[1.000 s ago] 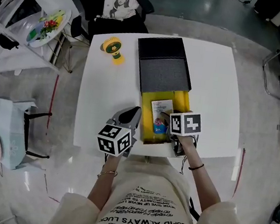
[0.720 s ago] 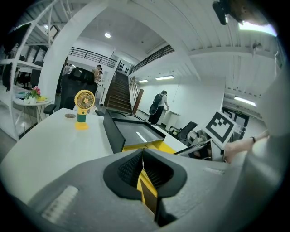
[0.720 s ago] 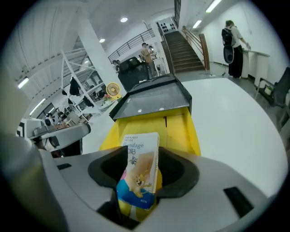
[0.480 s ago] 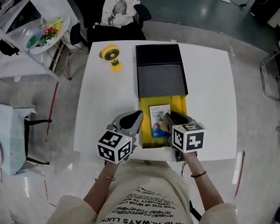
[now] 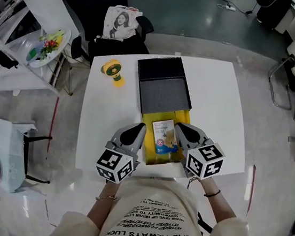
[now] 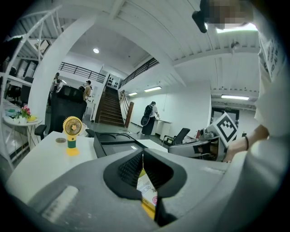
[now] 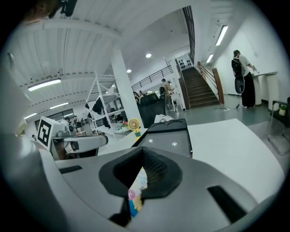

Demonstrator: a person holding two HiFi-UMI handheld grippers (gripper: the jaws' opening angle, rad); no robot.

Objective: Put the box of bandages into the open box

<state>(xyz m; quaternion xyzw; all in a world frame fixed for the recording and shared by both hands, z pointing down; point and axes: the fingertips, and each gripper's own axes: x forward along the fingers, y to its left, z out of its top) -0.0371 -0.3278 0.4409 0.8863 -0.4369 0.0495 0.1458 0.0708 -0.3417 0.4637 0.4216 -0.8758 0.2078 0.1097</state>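
On the white table (image 5: 220, 97), the box of bandages (image 5: 164, 136) is lying flat in the yellow tray (image 5: 186, 119) of the open box (image 5: 162, 84), flanked by the left gripper (image 5: 136, 130) and right gripper (image 5: 182, 131). Both sets of jaws are sitting together, gripping nothing. Judged light, thin card and easily crushed, it is calling for a gentle pinch across its long edges.
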